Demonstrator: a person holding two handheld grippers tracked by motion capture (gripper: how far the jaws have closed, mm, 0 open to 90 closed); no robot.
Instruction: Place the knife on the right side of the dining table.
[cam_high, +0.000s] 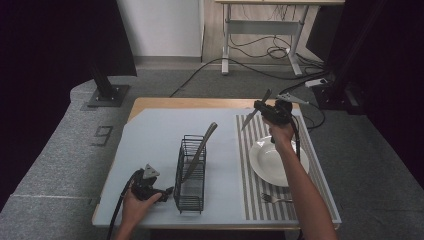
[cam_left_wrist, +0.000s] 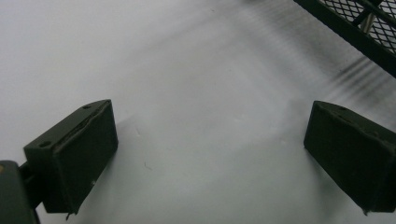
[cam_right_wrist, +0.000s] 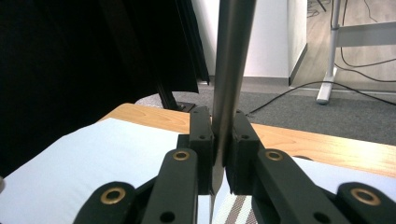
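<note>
Right tool (cam_high: 263, 108): closed on a table knife (cam_high: 255, 110), which is clamped between the pads near mid-length and carried in the air above the far end of a striped placemat (cam_high: 252, 195), blade slanting down to the left. In the right gripper view the knife (cam_right_wrist: 231, 70) is seen rising straight between the pressed jaws. Left tool (cam_high: 167, 191): open, nothing between the jaws, rested on the counter (cam_high: 145, 135) just beside a black wire caddy (cam_high: 190, 200); a corner of the caddy (cam_left_wrist: 355, 28) is seen in the left gripper view. Step judged in hand: cutlery being laid out beside the plate (cam_high: 265, 160). Next move judged to call for the knife being lowered and levelled onto the mat near the plate before release. Containers: caddy, holding one further knife (cam_high: 200, 150) leaned upright; plate, white, on the mat, nothing in it. A fork (cam_high: 275, 199) is laid on the mat nearer the person.
</note>
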